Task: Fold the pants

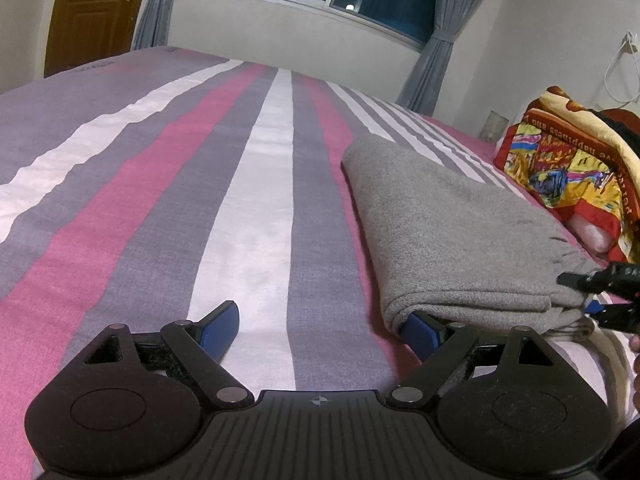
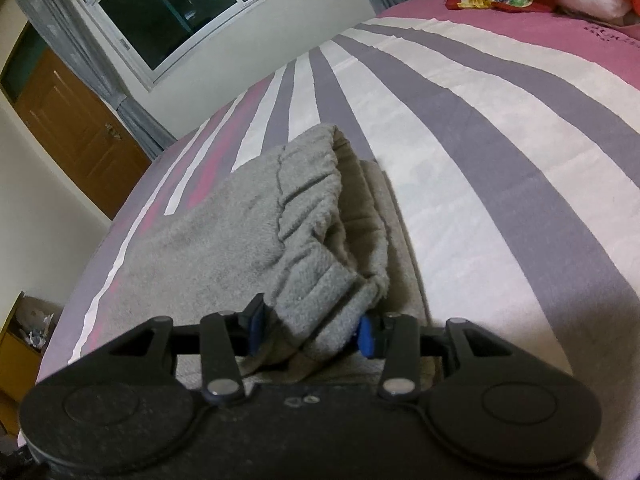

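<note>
The grey pants (image 1: pixel 452 232) lie folded in layers on the striped bed sheet (image 1: pixel 248 208). My left gripper (image 1: pixel 320 326) is open, resting low on the bed; its right finger (image 1: pixel 420 330) is tucked under the near left corner of the pants, its left finger lies on bare sheet. My right gripper (image 2: pixel 310 330) holds the pants' gathered waistband (image 2: pixel 320 304) between its blue pads, jaws part closed on the fabric. It also shows at the right edge of the left wrist view (image 1: pixel 600 296), at the pants' near right corner.
A colourful blanket (image 1: pixel 568 168) with a pink bundle lies at the bed's head. A window with grey curtains (image 1: pixel 436 52) and a wooden door (image 1: pixel 96 12) are beyond the bed. A cardboard box (image 2: pixel 24 328) stands on the floor beside it.
</note>
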